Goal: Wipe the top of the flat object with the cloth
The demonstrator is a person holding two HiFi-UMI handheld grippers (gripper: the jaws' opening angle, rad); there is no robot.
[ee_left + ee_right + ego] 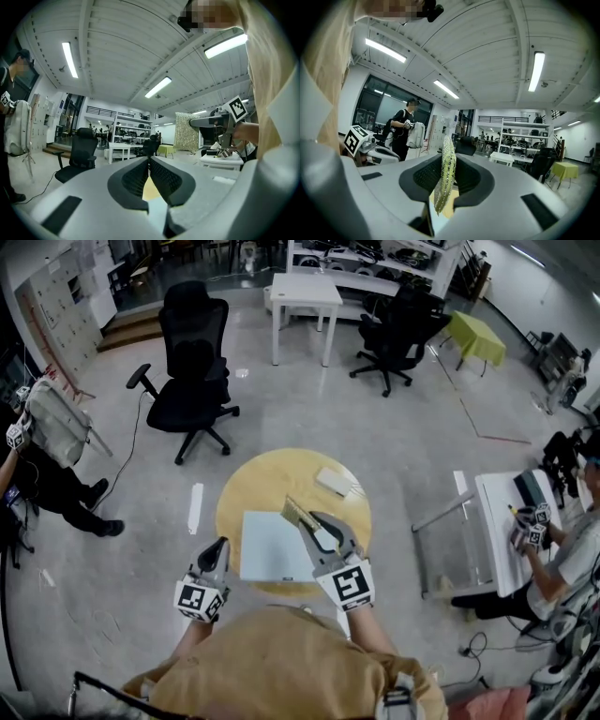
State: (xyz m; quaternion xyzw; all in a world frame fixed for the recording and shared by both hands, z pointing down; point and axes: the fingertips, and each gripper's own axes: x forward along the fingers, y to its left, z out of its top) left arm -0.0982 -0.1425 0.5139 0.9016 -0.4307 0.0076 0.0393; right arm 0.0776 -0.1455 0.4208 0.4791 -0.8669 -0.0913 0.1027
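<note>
The cloth (pixel 444 180) is pinched in the right claw (pixel 317 529) at the flat object's (pixel 270 549) edge (it lies on the bench (pixel 281 474)), ready to wipe. The left claw (pixel 221 545) is clenched on nothing, parked aside.

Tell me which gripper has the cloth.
The right gripper: its jaws are shut on the yellow-green cloth. The left gripper has its jaws together on nothing.

L gripper (pixel 220 545) jaws together, empty; R gripper (pixel 314 520) tight on cloth (pixel 445 180)

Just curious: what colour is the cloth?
The cloth is pale yellow-green; clearest in the right gripper view.
</note>
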